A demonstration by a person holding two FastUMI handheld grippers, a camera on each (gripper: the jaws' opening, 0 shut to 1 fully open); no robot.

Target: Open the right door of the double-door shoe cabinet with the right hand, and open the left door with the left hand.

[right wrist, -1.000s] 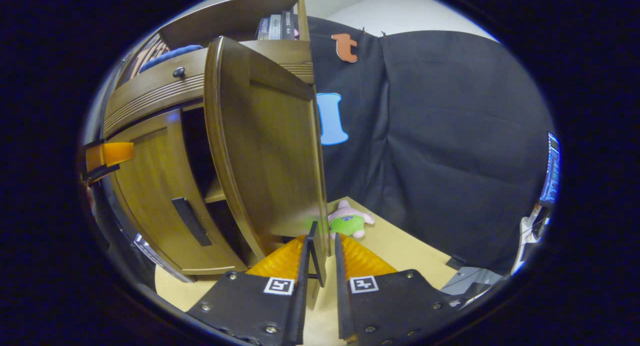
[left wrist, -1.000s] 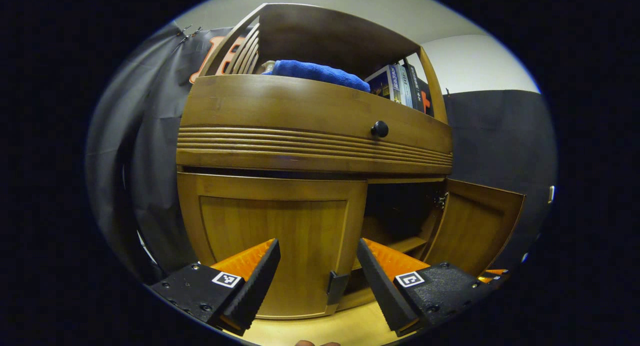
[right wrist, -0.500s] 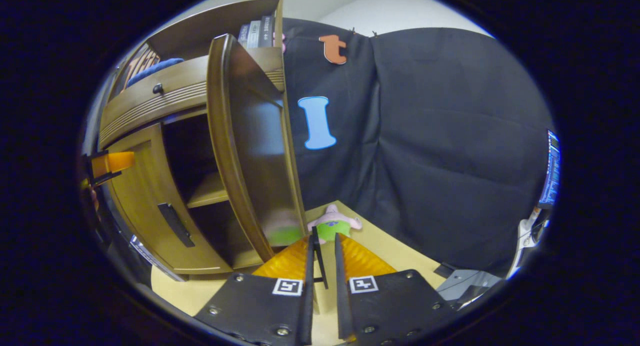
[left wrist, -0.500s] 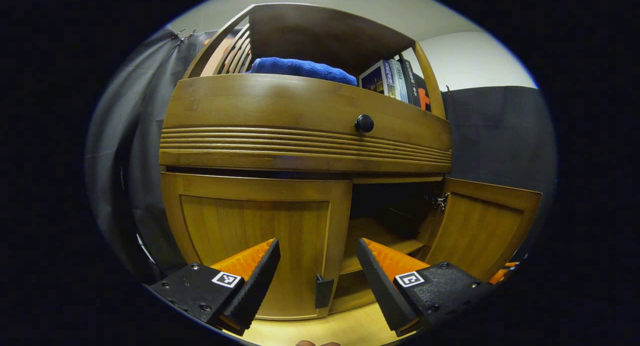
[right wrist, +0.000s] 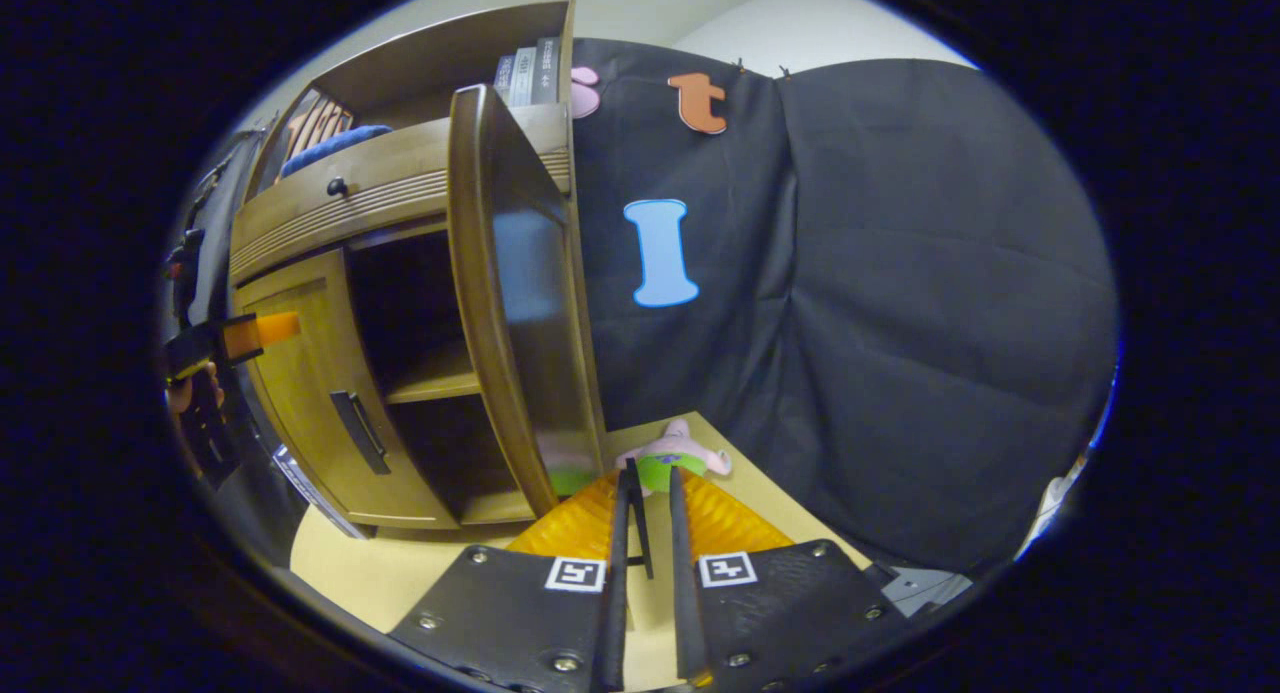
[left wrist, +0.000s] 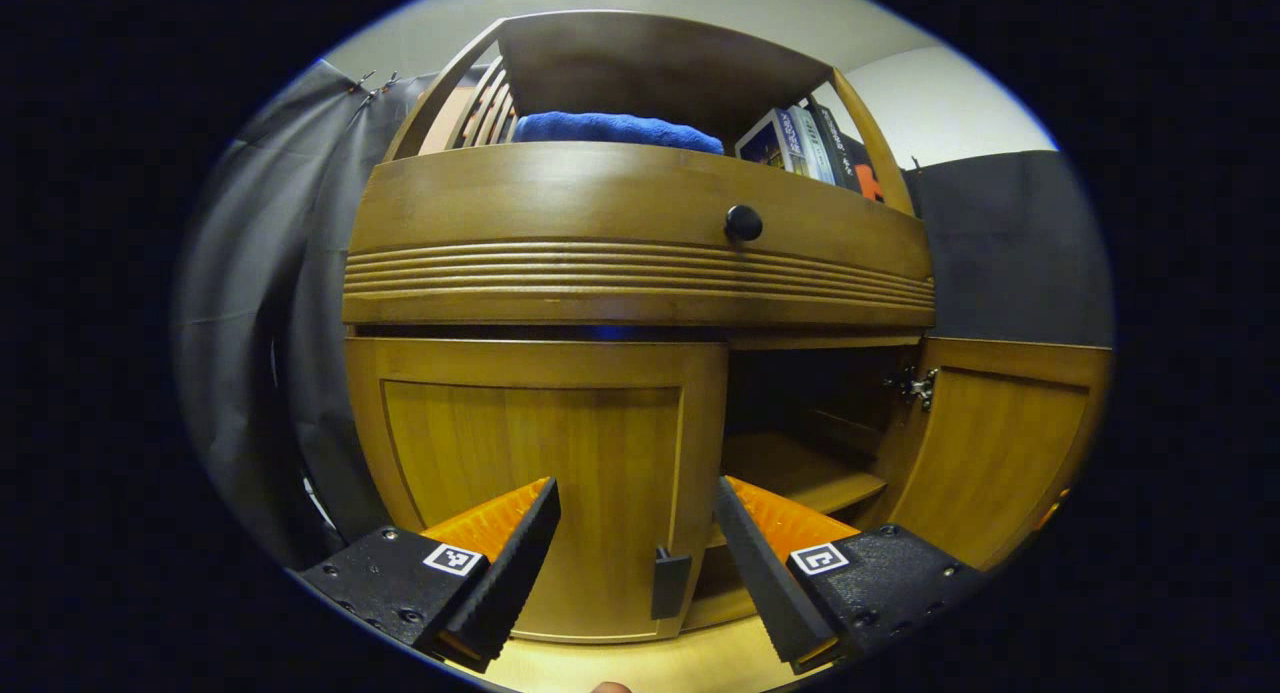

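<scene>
Brown wooden shoe cabinet (left wrist: 640,273): right compartment stands open, passage free above its inner wooden shelf (left wrist: 800,473). Closed left wooden door (left wrist: 540,473) blocks the left compartment. Swung-out right wooden door (right wrist: 520,303) flanks the opening.

Both tongs (left wrist: 635,543) (right wrist: 645,533) carry black screwed bodies, each bearing small square black-and-white markers.

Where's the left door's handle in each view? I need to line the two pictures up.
Left gripper view: the handle is low centre, on the closed left door's right edge, between the open fingers.
Right gripper view: handle at left, on the same door.
Shared landmark: the drawer knob.
</scene>
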